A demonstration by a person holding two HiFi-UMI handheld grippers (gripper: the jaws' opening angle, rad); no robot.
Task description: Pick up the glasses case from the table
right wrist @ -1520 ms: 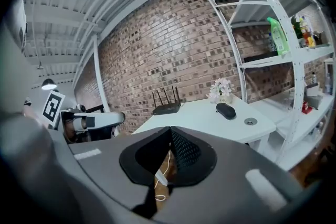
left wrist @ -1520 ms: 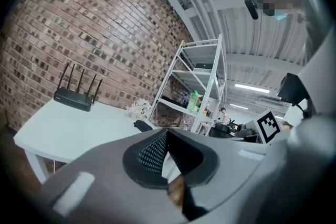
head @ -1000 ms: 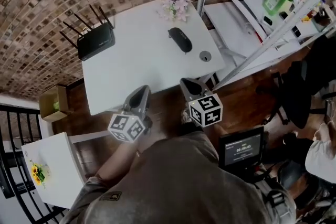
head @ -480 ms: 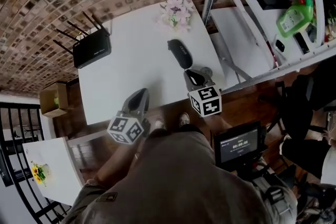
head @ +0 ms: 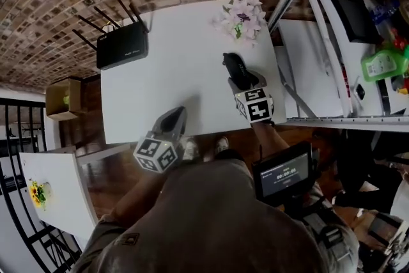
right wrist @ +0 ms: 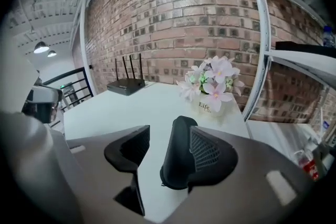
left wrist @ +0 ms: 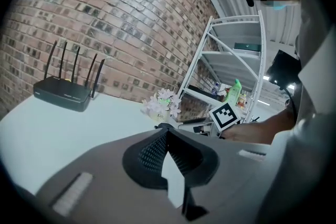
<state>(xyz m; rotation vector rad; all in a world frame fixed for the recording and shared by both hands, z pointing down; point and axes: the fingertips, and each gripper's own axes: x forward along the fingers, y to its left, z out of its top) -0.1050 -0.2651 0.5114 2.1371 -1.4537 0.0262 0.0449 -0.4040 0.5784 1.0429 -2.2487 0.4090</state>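
The black glasses case (head: 234,67) lies on the white table (head: 172,73), near its right edge and just in front of the flowers. My right gripper (head: 247,82) has come down over the case's near end. In the right gripper view the case (right wrist: 177,155) lies between the jaws, which are opening: it rests against the right pad (right wrist: 210,152), and the left pad (right wrist: 128,152) stands clear of it. My left gripper (head: 174,119) hovers at the table's front edge, shut and empty (left wrist: 167,132), well left of the case.
A black router (head: 121,48) with antennas sits at the table's back left. A pot of pink-white flowers (head: 241,15) stands just behind the case. A white metal shelf rack (head: 332,41) rises to the right. A cardboard box (head: 62,99) stands on the floor at the left.
My right gripper has moved forward from the table's front edge to the case and its jaws have parted around it. The left gripper has advanced a little to the table edge.
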